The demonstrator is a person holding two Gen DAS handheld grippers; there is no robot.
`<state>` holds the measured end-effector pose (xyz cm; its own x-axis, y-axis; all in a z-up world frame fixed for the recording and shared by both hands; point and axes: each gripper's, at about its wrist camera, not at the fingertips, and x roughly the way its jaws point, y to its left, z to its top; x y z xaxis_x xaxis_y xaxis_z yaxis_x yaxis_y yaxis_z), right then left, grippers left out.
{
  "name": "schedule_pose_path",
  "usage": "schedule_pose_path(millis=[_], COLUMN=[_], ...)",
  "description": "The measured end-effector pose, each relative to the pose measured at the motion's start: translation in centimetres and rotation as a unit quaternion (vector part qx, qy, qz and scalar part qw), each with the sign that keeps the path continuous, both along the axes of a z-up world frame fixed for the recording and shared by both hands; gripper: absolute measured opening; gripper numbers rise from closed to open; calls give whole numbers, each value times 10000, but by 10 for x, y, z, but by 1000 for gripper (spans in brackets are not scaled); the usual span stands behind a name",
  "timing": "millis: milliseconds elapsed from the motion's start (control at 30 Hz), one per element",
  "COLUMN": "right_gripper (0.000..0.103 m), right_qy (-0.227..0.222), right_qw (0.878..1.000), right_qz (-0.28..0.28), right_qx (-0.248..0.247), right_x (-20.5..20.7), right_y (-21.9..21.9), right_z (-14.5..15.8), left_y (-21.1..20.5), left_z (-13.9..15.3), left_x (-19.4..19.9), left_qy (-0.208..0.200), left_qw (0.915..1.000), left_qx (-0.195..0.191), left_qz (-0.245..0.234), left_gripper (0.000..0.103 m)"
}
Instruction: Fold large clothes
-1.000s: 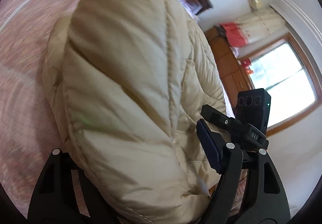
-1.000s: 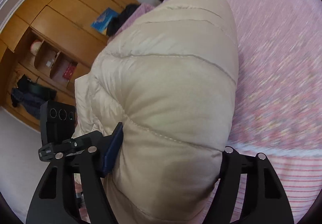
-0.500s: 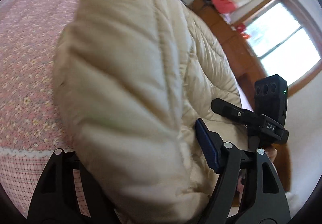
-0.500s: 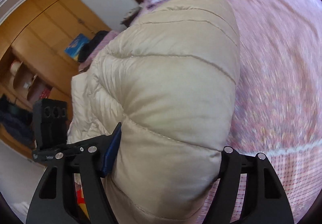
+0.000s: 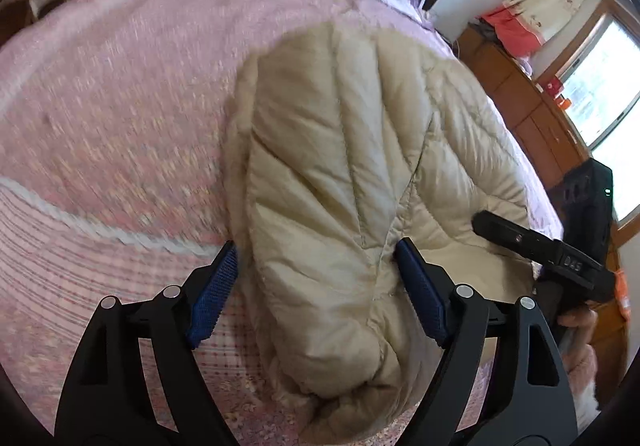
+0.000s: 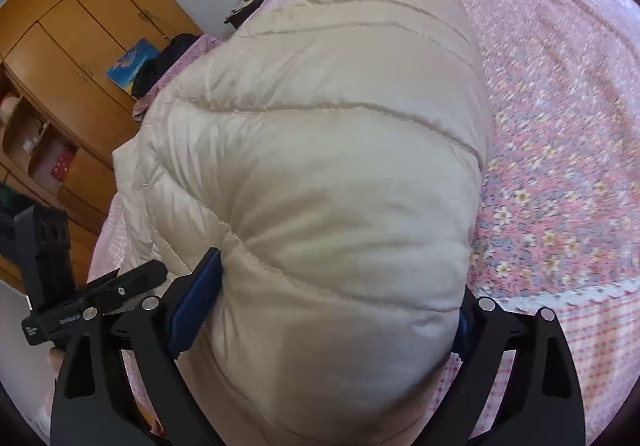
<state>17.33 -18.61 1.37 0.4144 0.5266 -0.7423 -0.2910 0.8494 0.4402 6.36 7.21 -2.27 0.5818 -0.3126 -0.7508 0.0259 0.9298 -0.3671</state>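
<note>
Gripper state came first in each wrist view. The left gripper (image 5: 314, 282) stood with its blue pads (image 5: 212, 298) spread on either side of a bunched roll of the cream down jacket (image 5: 340, 181); the right-hand pad touched the fabric, while the left-hand pad showed a narrow gap, so this gripper was judged parted rather than clamped. The right gripper (image 6: 320, 306) had its jaws pressed against both flanks of a thick quilted fold – closed on the jacket (image 6: 320, 149).

Beyond the grippers, the jacket lay in a bulky mound on the pink floral bedspread (image 5: 112, 93), near the edge of the bed closest to the cameras. Its far portion extended toward the window side.

Task progress – judged partial. At least one fold appeared to be in place, since the fabric was doubled over into a thick roll. Remaining work probably included releasing the right side, flattening the puffed bundle and squaring the final shape. The sleeves could not be located.
</note>
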Motion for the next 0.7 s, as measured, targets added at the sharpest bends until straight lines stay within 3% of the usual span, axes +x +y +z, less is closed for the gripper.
schedule_pose_path(millis=[100, 200, 300, 400, 467, 567, 700], right_gripper=[83, 83, 83, 75, 73, 77, 80], right_qy=[-160, -535, -1035, -921, -687, -588, -754], right_qw=[9998, 9968, 9873, 9862, 9890, 9926, 9922], right_qz=[-130, -580, -1153, -1306, -1249, -983, -741], right_qx=[-53, -105, -361, -443, -394, -394, -656], right_x=[-7, -25, -33, -21, -15, -4, -8], right_y=[-16, -41, -50, -42, -36, -15, 6], right_z=[19, 40, 55, 39, 24, 6, 4], left_y=[2, 7, -2, -1, 0, -1, 18], left_z=[36, 60, 71, 55, 40, 16, -5], left_x=[-2, 25, 63, 84, 92, 97, 91], left_qy=[-575, -838, -945, -668, -383, 78, 337], left_qw=[9978, 9956, 9928, 9944, 9937, 9883, 9884], left_qx=[309, 344, 620, 662, 863, 1280, 1102], left_qz=[87, 220, 400, 484, 602, 829, 988], left_gripper=[80, 79, 70, 61, 60, 61, 64])
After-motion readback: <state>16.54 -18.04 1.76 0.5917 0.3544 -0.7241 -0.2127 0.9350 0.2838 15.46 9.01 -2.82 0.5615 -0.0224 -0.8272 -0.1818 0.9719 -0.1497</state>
